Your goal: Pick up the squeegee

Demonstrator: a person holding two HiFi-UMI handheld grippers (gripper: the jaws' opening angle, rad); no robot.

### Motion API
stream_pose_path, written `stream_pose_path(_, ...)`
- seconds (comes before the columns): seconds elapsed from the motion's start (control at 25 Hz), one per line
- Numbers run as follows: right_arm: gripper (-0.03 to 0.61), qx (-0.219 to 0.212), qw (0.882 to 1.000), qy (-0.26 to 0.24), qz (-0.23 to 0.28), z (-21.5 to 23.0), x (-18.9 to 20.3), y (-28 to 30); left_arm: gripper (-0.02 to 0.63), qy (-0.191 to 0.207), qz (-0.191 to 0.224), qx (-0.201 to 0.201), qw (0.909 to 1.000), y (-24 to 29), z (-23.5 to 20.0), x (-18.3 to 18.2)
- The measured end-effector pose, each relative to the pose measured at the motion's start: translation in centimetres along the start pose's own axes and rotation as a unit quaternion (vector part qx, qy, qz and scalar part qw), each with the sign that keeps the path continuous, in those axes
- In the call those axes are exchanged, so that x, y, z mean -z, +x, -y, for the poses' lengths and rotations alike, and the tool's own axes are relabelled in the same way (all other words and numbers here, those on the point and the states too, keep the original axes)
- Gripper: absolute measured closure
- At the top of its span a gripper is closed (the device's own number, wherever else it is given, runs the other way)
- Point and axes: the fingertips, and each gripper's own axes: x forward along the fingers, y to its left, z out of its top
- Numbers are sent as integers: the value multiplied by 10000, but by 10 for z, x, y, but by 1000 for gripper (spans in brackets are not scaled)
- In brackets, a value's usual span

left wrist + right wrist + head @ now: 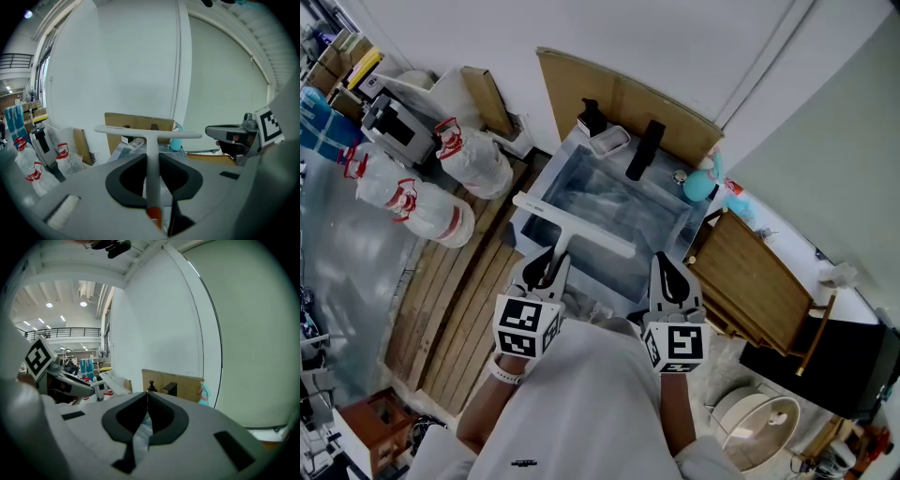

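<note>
The squeegee (572, 225) is white and T-shaped, with its long blade held crosswise above the metal sink (546, 183). Its handle (151, 161) runs back between the dark pads of my left gripper (546, 267), which is shut on it; an orange tip shows at the handle's near end. In the left gripper view the blade (147, 133) stands level in front of the jaws. My right gripper (671, 277) hovers at the sink's near right corner. Its jaws are shut (147, 397) with nothing between them.
A black faucet (644, 150), a soap dispenser (591, 117) and a teal bottle (701, 183) stand along the sink's back rim, before a cardboard sheet (619, 94). A wooden board (759, 281) lies right of the sink. Bagged bottles (441, 211) and a wooden pallet (450, 309) are at the left.
</note>
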Motion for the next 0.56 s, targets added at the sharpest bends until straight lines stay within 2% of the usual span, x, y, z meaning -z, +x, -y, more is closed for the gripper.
stream_pose_path(0.56, 572, -44, 10000, -3, -61, -7, 5, -1, 531, 7, 13, 19, 10000, -3, 0, 3)
